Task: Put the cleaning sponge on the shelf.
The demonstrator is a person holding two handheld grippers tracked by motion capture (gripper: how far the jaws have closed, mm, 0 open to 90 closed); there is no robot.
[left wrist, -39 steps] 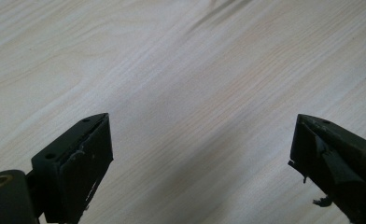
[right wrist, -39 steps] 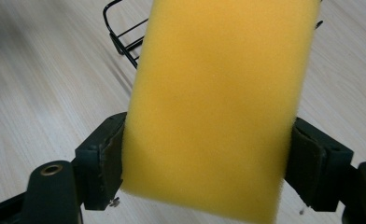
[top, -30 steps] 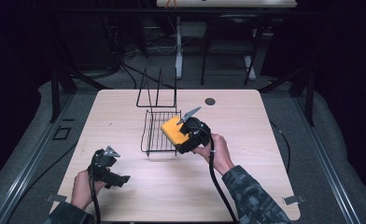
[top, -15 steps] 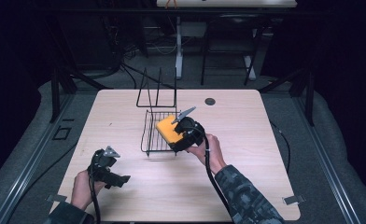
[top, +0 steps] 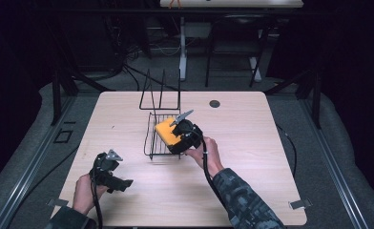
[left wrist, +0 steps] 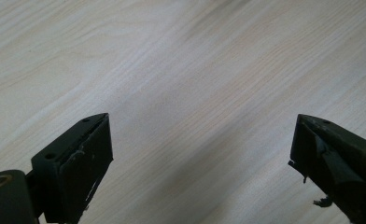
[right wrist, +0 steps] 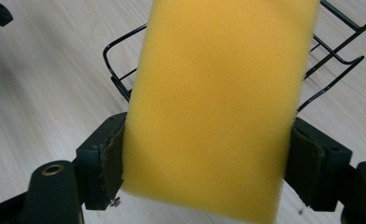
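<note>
A yellow sponge [top: 165,131] [right wrist: 218,98] hangs over the black wire rack [top: 156,138] in the middle of the table. My right gripper [top: 175,138] [right wrist: 207,158] is shut on it, one jaw pressed to each long side. The rack's wires [right wrist: 120,60] show behind the sponge in the right gripper view. My left gripper [top: 120,181] [left wrist: 200,158] rests low over the bare wood near the front left of the table, jaws wide open with nothing between them.
The wire rack has tall upright dividers [top: 161,90] at its far end. A small dark round disc [top: 214,103] lies on the table [top: 252,157] toward the back. Dark floor and cables surround the table.
My right gripper has carried the sponge leftward, from the rack's right edge to over the rack. The left gripper has stayed put.
</note>
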